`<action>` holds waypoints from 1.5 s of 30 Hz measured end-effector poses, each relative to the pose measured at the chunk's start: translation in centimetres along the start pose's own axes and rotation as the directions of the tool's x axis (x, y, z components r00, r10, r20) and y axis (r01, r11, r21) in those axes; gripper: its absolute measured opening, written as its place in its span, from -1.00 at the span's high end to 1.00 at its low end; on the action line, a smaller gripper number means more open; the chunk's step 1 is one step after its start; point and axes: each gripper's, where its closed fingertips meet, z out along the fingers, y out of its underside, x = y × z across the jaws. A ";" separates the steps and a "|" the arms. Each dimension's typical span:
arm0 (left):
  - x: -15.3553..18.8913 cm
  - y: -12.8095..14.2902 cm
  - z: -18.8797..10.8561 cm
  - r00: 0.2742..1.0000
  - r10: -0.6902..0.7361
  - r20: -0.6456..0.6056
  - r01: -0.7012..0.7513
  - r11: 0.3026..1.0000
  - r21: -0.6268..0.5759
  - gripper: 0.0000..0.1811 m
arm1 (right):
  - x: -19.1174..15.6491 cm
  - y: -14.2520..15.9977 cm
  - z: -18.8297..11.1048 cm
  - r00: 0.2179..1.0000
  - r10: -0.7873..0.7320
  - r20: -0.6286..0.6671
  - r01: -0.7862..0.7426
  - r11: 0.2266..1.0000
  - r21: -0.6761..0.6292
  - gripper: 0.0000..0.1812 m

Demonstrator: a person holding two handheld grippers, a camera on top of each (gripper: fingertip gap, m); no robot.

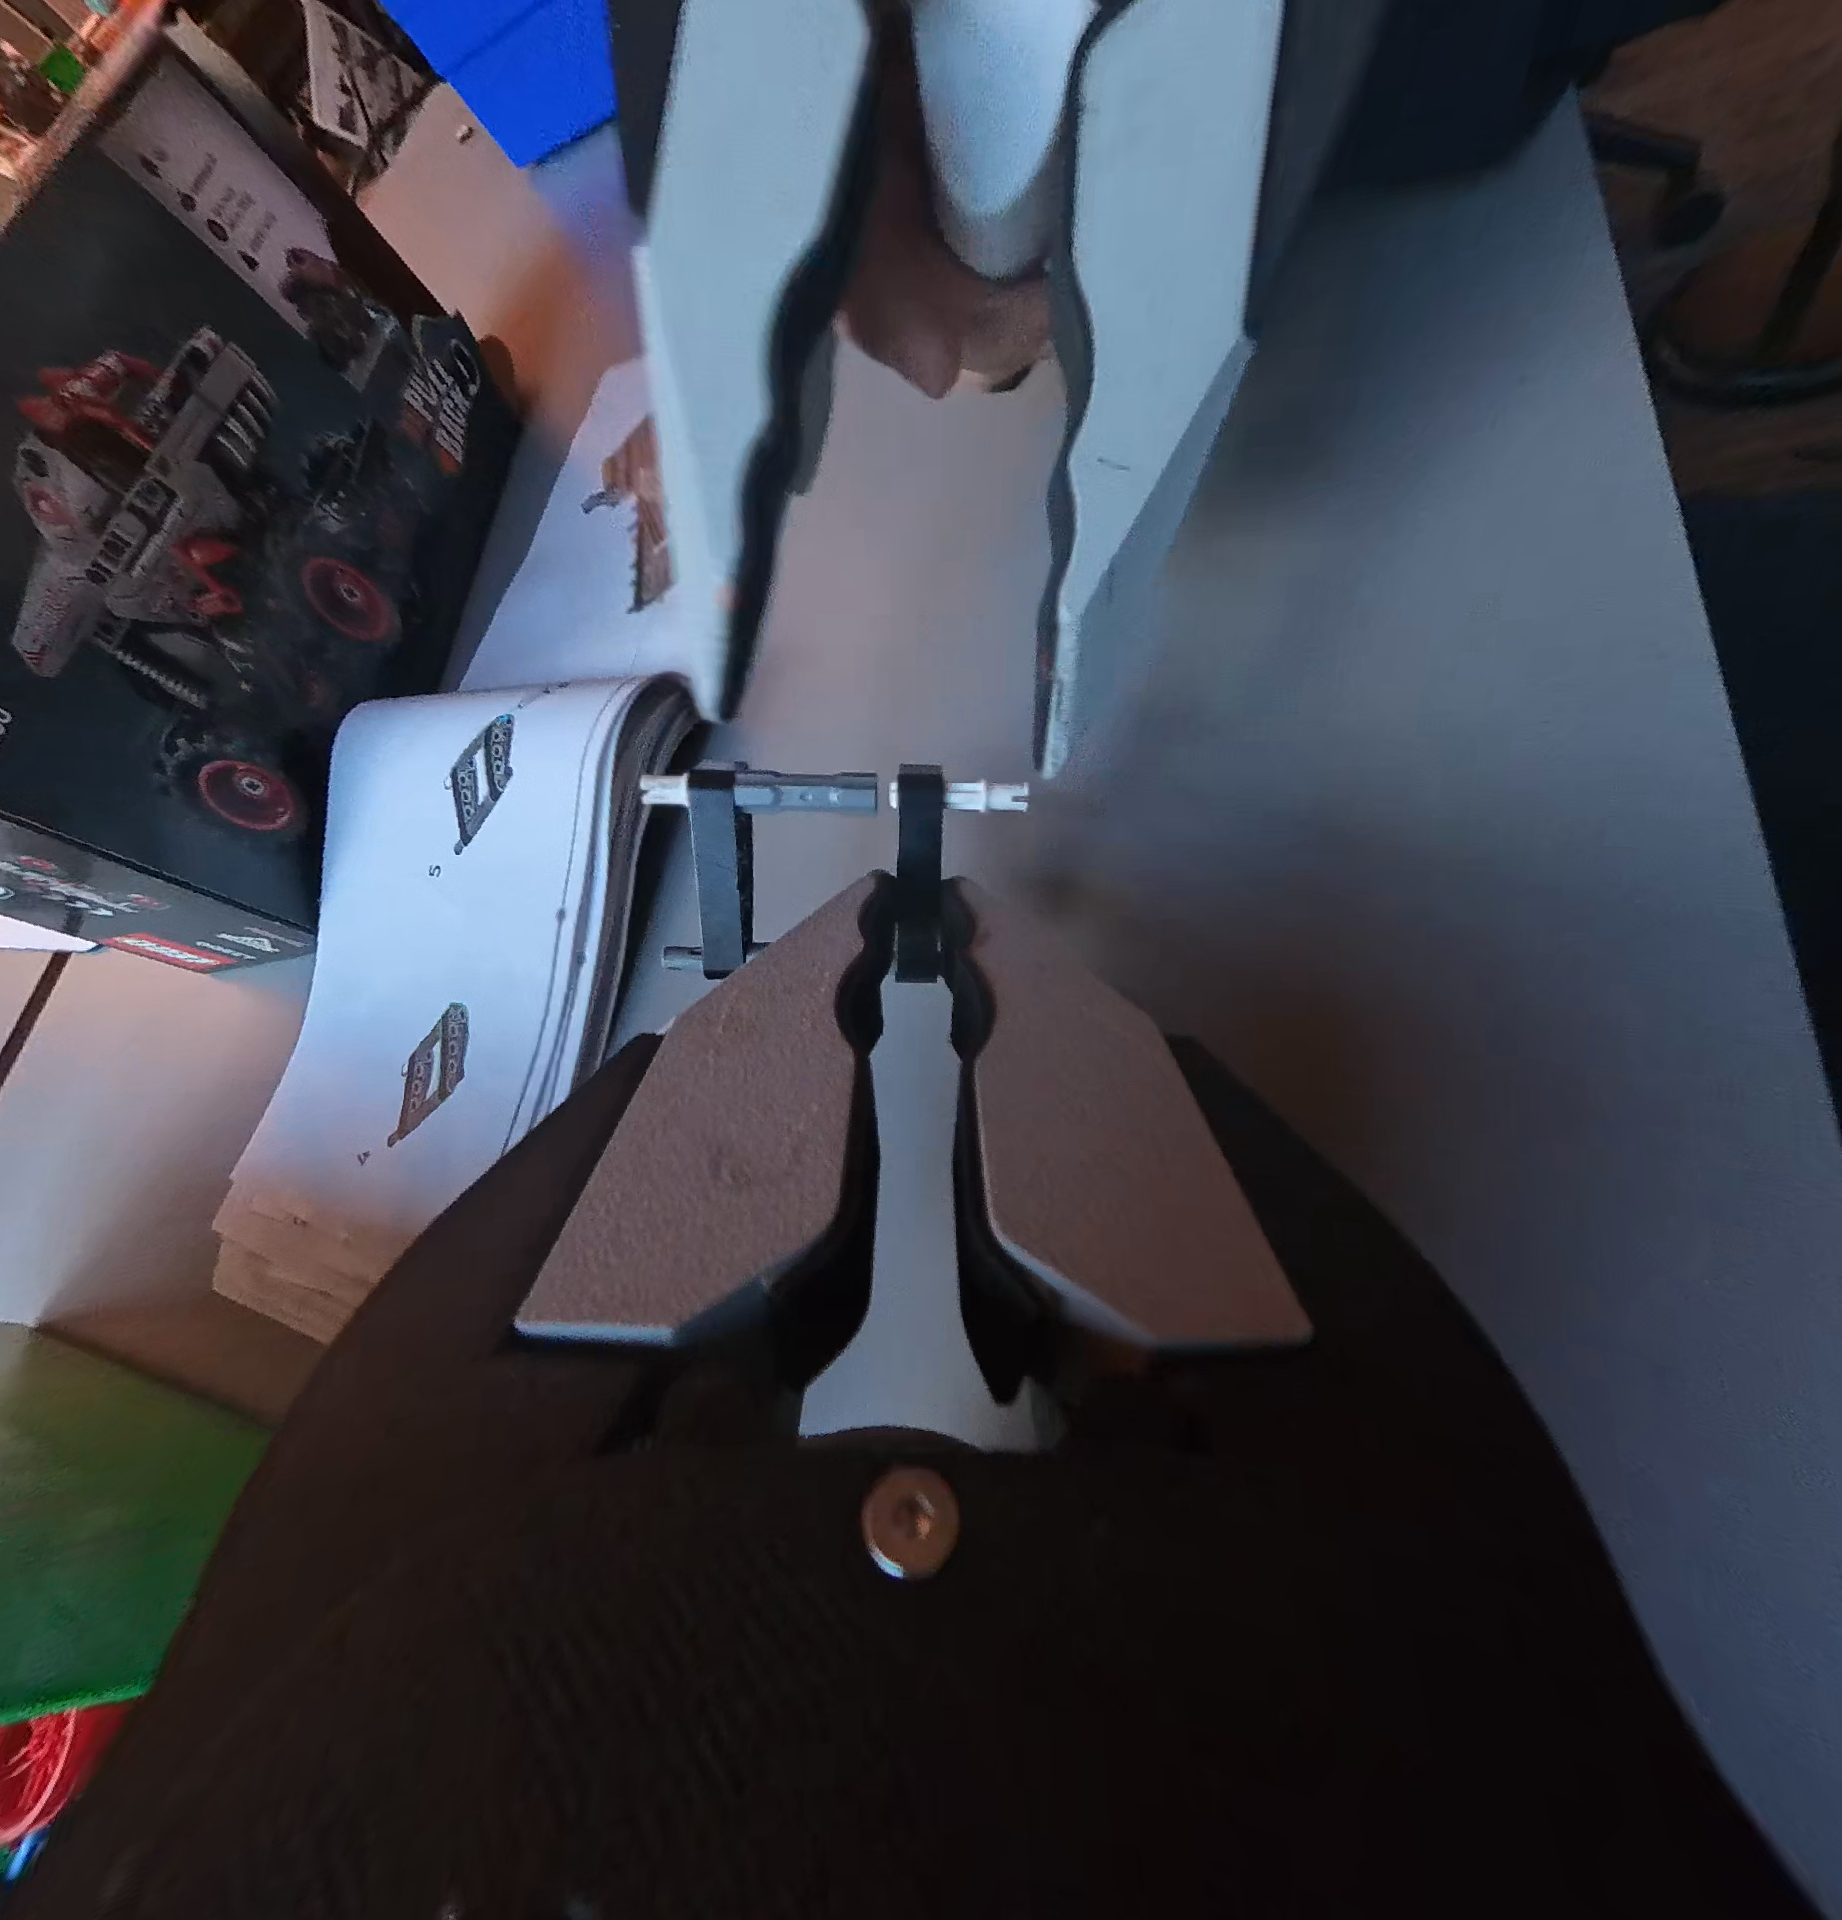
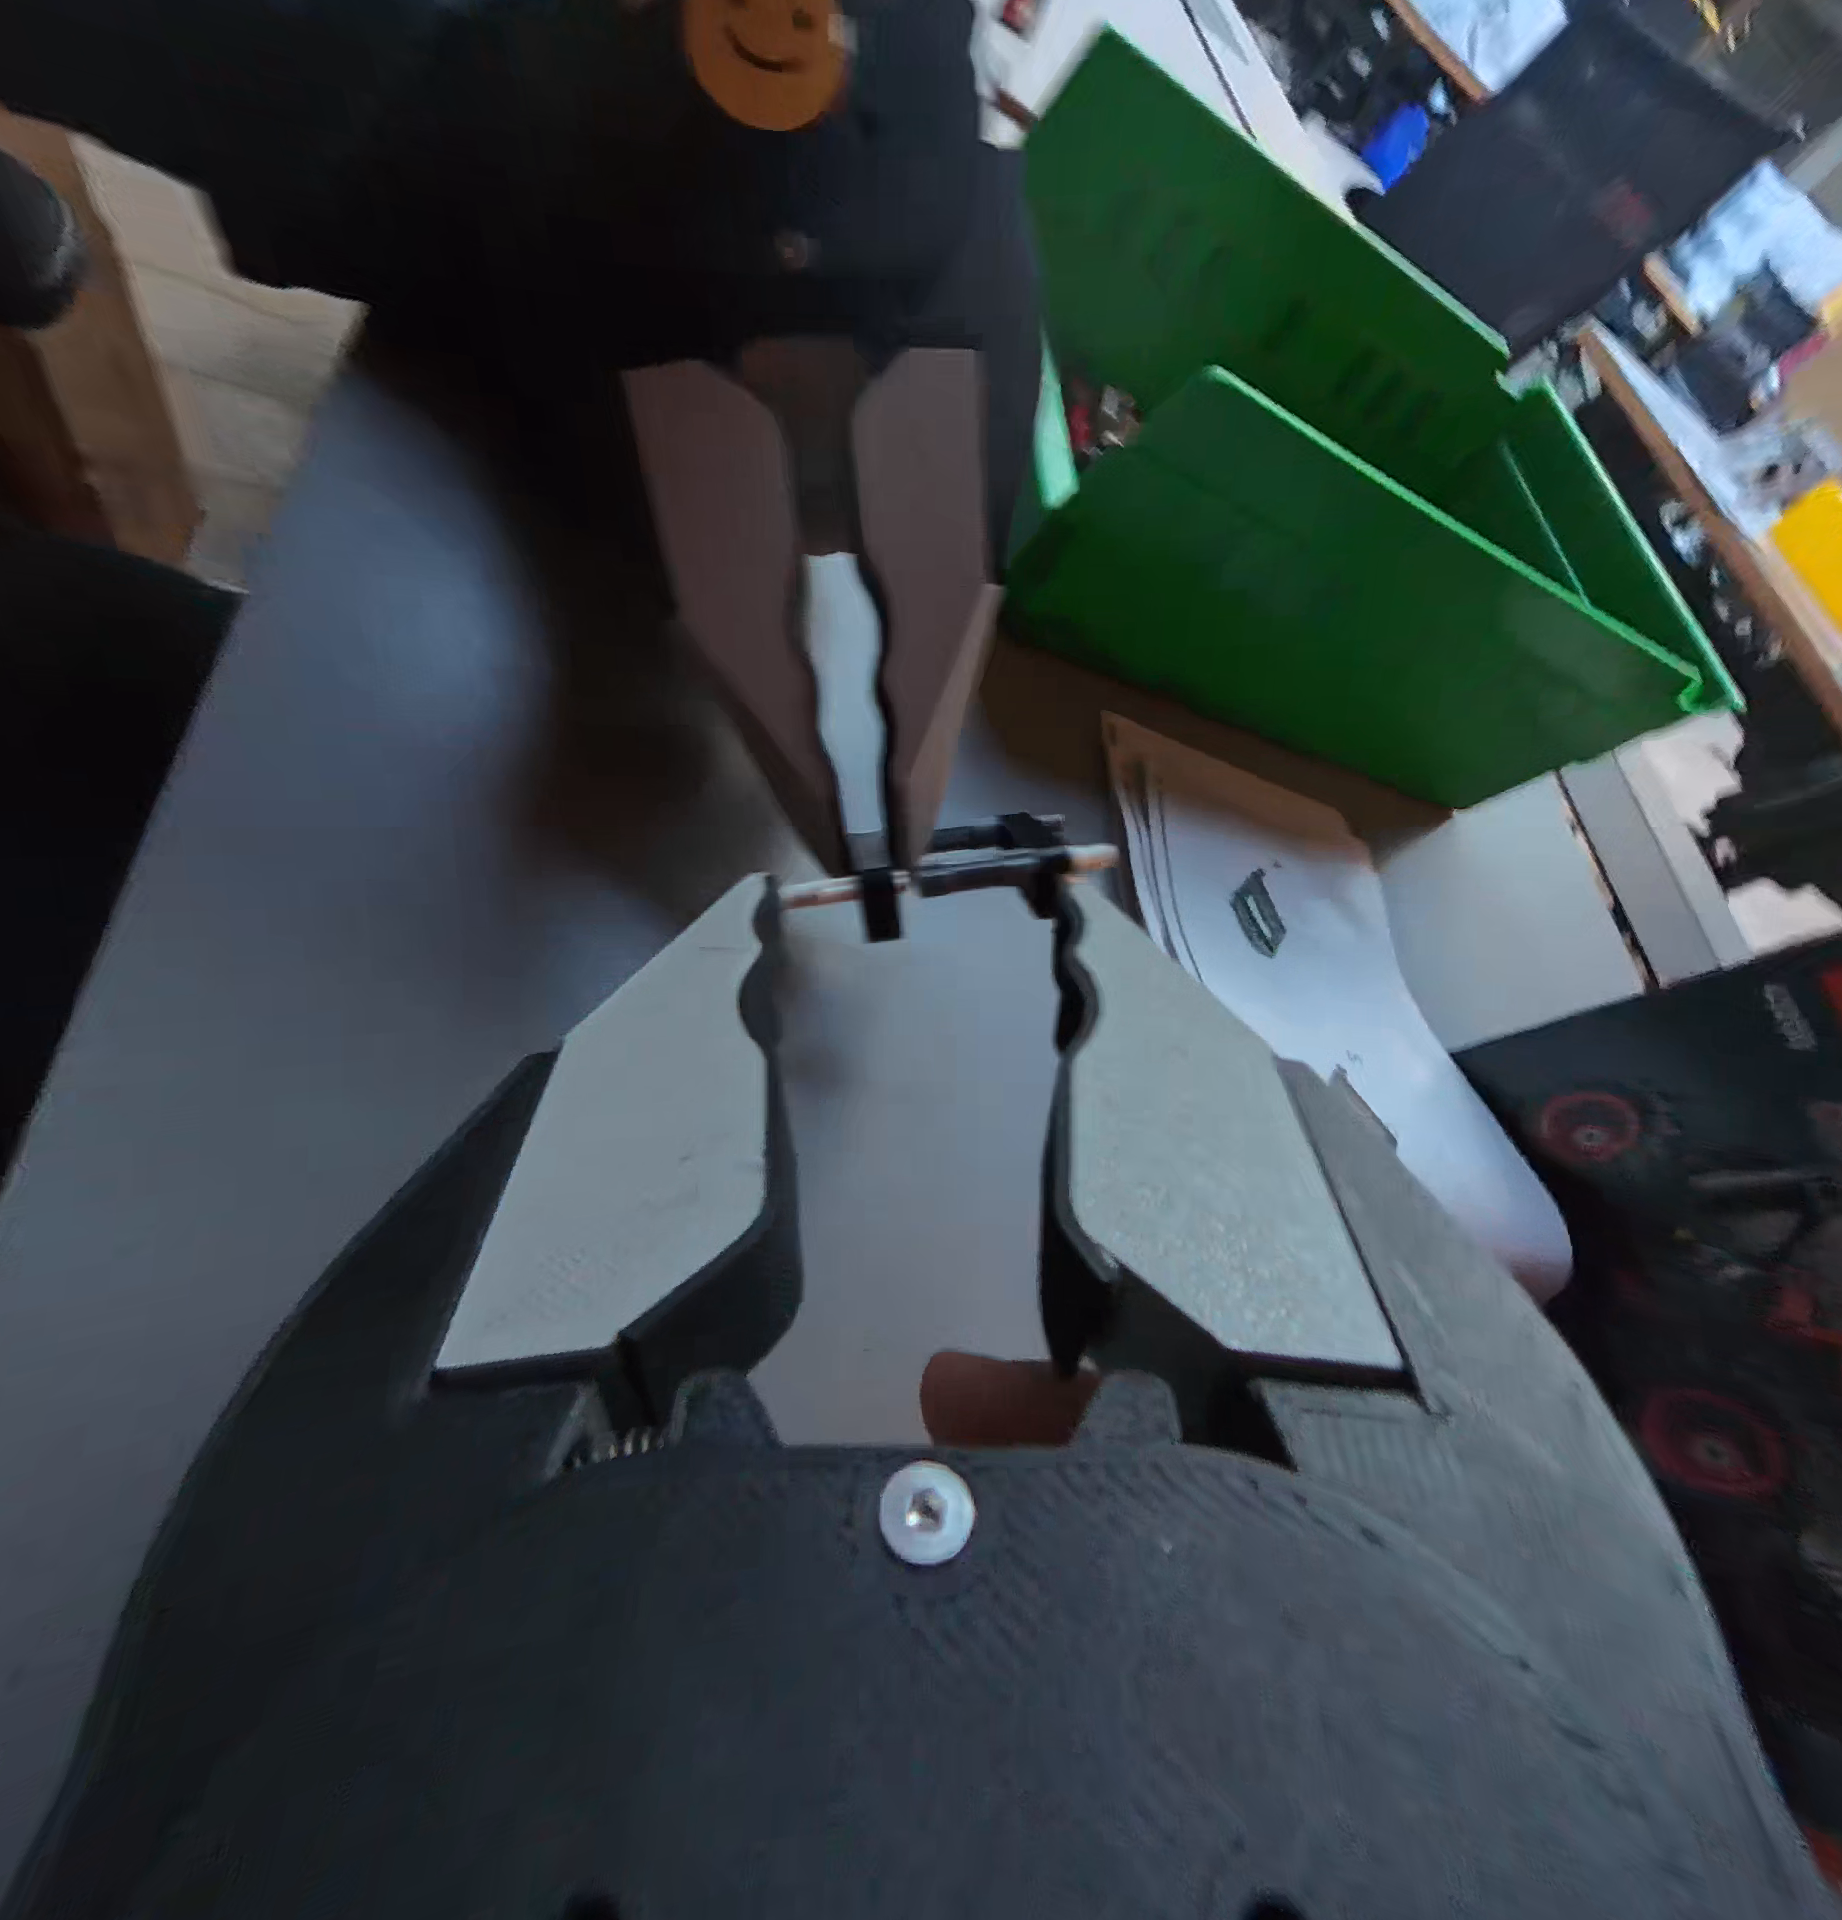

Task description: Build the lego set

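Note:
A small lego assembly (image 1: pixel 808 795) is held above the grey table (image 1: pixel 1416 1039). It is a dark grey axle piece with a black beam (image 1: pixel 714 873) on one side, another black beam (image 1: pixel 917 831) on the other, and white pins (image 1: pixel 984 795) sticking out at both ends. My left gripper (image 1: pixel 917 899), with brown fingers, is shut on the lower part of that second black beam. My right gripper (image 2: pixel 912 899), with grey fingers, is open and straddles the assembly (image 2: pixel 958 878) end to end, its tips beside the two pin ends. Each gripper shows opposite the other: right gripper (image 1: pixel 886 738), left gripper (image 2: pixel 875 862).
An open instruction booklet (image 1: pixel 460 935) lies beside the assembly, also in the right wrist view (image 2: pixel 1312 935). The black lego box (image 1: pixel 190 540) stands beyond it. Green bins (image 2: pixel 1312 582) sit behind the booklet. Cardboard boxes (image 2: pixel 117 343) are at the table's far side. My two grippers' fingertips are within a few centimetres of each other.

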 end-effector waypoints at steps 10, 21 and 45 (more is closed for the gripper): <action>-0.7 -1.6 -0.9 0.999 0.016 0.051 -0.020 0.996 0.091 0.95 | -1.0 -1.1 -0.5 0.999 -0.047 0.007 0.046 0.998 0.043 0.71; -0.7 -2.7 -1.5 0.997 0.033 0.074 -0.044 0.987 0.153 0.95 | -0.6 -1.9 -1.1 0.993 -0.093 -0.067 0.097 0.993 0.064 0.77; -0.4 -2.8 -1.5 0.994 0.073 0.082 -0.084 0.987 0.136 0.95 | -1.0 -2.2 -1.3 0.991 -0.122 -0.055 0.126 0.989 0.076 0.78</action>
